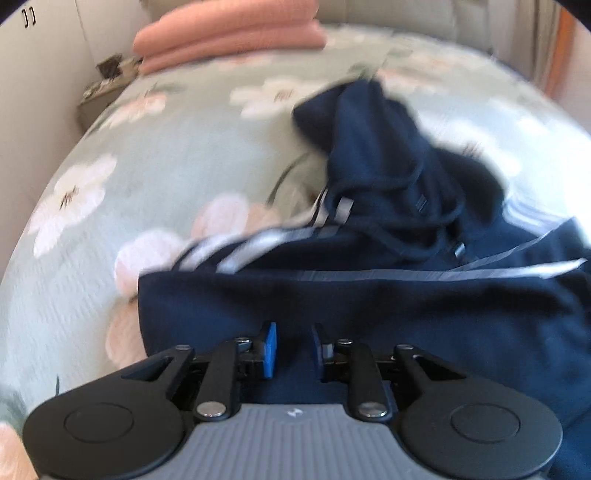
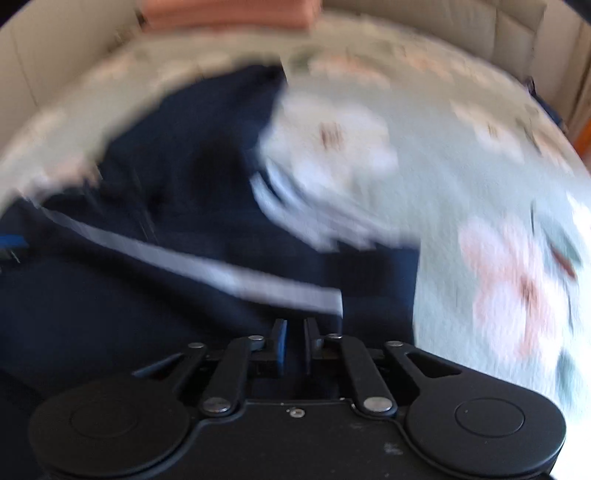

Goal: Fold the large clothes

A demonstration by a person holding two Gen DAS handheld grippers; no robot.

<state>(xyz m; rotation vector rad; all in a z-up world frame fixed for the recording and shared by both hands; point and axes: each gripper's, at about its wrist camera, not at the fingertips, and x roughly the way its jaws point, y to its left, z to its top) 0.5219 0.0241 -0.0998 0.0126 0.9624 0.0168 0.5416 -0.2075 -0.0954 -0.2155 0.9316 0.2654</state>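
Left wrist view
- Left tongs: pointed down over the near part of the dark garment; the blue-padded jaws stand apart with a clear gap, released, nothing pinched between them.
- Navy hoodie: lies on the bed, right of centre and running off the right and near edges; a broad flat panel sits just beyond the tongs.
- Hood: bunched and raised at the far end of the garment, slightly blurred.
- Drawcord: loops loosely across the fabric below the hood.
- Grey stripes: run along a sleeve to the left of the drawcord; another long stripe crosses the panel toward the right.
- Bedspread: pale green with large white and pink flowers, covering the bed around the garment.
- Pink folded stack: at the far left end of the bed, well apart from the hoodie.
- Bedside stand: at the far left, beside the bed; its contents are too small to tell.

Right wrist view (strongly blurred)
- Right tongs: over dark fabric near the garment's right edge; a narrow slit shows between the jaws, nothing visibly gripped, so released.
- Navy hoodie: fills the left and centre, spreading from near to far.
- Grey stripe: slants from the left toward the tongs, ending just beyond them.
- Bedspread: bare floral cloth on the right.
- Pink folded stack: at the far edge.
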